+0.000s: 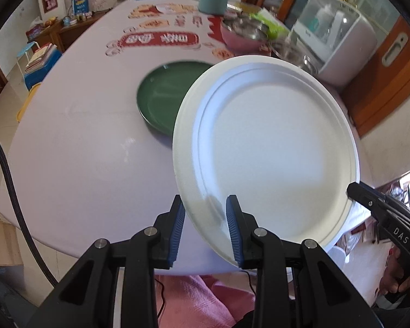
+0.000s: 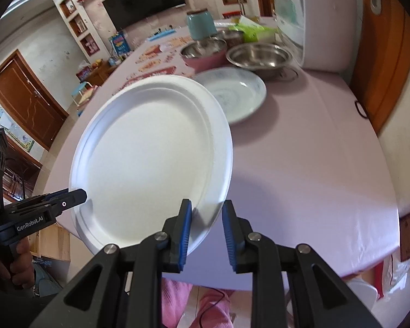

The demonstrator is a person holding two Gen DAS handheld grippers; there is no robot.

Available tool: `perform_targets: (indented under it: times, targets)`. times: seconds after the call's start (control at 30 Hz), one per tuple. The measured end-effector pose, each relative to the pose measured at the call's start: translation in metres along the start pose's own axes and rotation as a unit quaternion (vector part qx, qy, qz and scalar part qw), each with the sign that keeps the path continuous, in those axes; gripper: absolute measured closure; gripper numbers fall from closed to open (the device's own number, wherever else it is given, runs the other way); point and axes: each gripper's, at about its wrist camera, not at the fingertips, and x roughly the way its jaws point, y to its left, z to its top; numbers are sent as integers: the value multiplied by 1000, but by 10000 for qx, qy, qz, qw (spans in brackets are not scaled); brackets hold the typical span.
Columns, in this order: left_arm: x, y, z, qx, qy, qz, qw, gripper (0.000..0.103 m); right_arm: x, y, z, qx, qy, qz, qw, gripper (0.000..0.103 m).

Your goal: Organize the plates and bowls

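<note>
Two hand-held grippers carry one white plate [image 1: 268,147] between them, lifted off a pale lilac table [image 1: 76,142].

In the left wrist view, the left gripper [image 1: 205,229] has its blue-padded jaws nearly together, pinching the plate's near rim at about 7 o'clock on the plate. One pad lies on the upper face and the other sits under the rim. The right gripper's black tip reaches in at the plate's 4 o'clock edge.

In the right wrist view, the right gripper [image 2: 206,232] is also narrowly set, with the plate's rim at about 5 o'clock between its pads. The left pad touches the rim; whether the right pad presses the underside cannot be told. The left gripper's tip meets the rim at 8 o'clock, with a hand [image 2: 19,262] on its handle.

The plate is tilted, its eating face turned up and towards the cameras. In both views it reads as an oval whose long axis runs from the near edge away across the table.

Behind it in the left view, at 10 o'clock, a dark green plate [image 1: 161,95] lies flat. In the right view, at 1 o'clock, a patterned white dish [image 2: 237,95] rests on the table, with steel bowls [image 2: 259,57] beyond it.
</note>
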Motion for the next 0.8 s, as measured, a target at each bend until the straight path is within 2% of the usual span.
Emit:
perform_targets:
  times: [0.33, 0.8]
  targets:
    - [33, -8, -4, 119, 628, 126, 9979, 74, 18, -13, -12, 143, 574, -142, 9981, 79]
    - [57, -22, -8, 209, 1139, 173, 9931, 73, 38, -31, -16, 357, 1065, -234, 9934, 79]
